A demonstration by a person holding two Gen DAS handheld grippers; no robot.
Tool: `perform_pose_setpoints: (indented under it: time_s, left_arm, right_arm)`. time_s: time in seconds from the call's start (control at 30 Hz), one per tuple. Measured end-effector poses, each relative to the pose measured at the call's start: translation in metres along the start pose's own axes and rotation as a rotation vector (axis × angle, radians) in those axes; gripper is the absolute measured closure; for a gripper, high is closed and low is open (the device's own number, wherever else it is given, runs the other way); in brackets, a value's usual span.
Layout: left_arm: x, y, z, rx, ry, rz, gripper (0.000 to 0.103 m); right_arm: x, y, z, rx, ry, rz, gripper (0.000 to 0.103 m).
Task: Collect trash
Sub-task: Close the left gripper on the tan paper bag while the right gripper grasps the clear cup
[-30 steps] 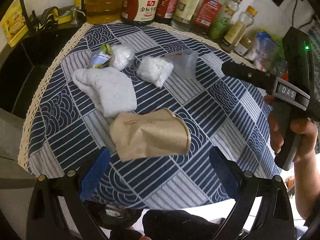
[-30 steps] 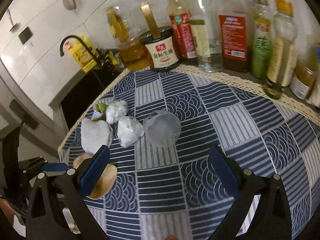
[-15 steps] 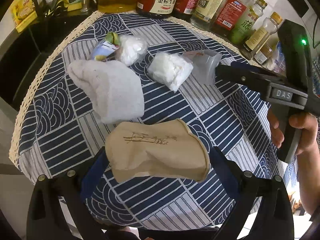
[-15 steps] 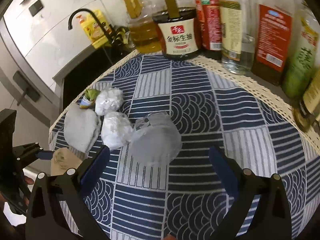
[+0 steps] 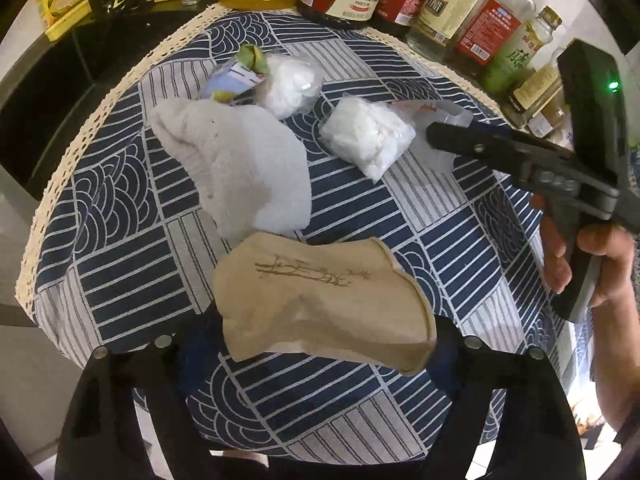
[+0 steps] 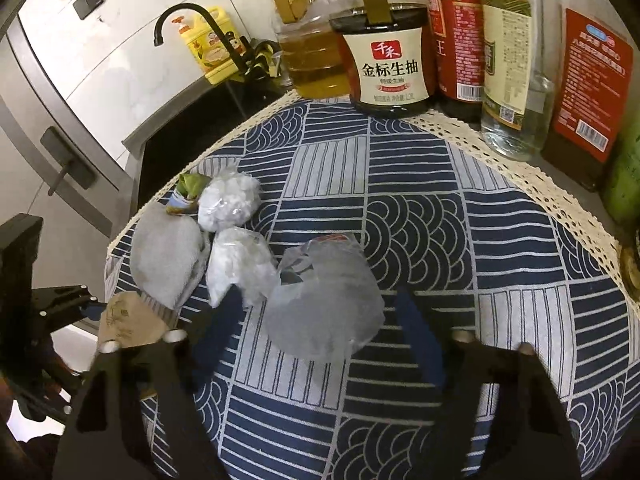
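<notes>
A crushed brown paper cup lies near the front of the blue patterned tablecloth, between the fingers of my open left gripper. It also shows in the right wrist view. A crushed clear plastic cup lies between the fingers of my open right gripper; the jaws do not visibly press it. Behind lie a white cloth, two white plastic wads and a small colourful wrapper. The right gripper body reaches in from the right.
Sauce and oil bottles line the back edge of the table. A dark sink with a black tap and a yellow bottle lies to the left. The table's front edge is close under the left gripper.
Both grippers have moved forward and down. The brown cup now sits between the left fingers, and the clear cup between the right fingers, both larger in view.
</notes>
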State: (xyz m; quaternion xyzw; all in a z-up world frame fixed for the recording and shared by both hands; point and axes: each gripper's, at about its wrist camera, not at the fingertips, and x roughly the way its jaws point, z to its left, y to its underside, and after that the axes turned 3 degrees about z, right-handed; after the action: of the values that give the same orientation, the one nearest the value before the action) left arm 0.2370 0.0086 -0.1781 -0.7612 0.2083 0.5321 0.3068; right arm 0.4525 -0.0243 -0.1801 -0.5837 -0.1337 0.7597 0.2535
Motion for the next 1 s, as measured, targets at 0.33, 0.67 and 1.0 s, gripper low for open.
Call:
perform_pose_setpoints:
  time_s: [0.33, 0.67, 1.0]
  left_arm:
    - [-0.011, 0.002, 0.002, -0.001, -0.013, -0.035, 0.027]
    - [-0.024, 0.002, -0.002, 0.032, 0.005, -0.064, 0.027]
    - [-0.037, 0.000, -0.003, 0.094, 0.047, -0.092, 0.027]
  right_arm:
    - [-0.008, 0.006, 0.002, 0.000, 0.010, -0.025, 0.044]
    - [-0.033, 0.026, 0.007, 0.042, 0.051, -0.045, 0.044]
    - [-0.062, 0.051, 0.022, 0.109, 0.103, -0.069, 0.044]
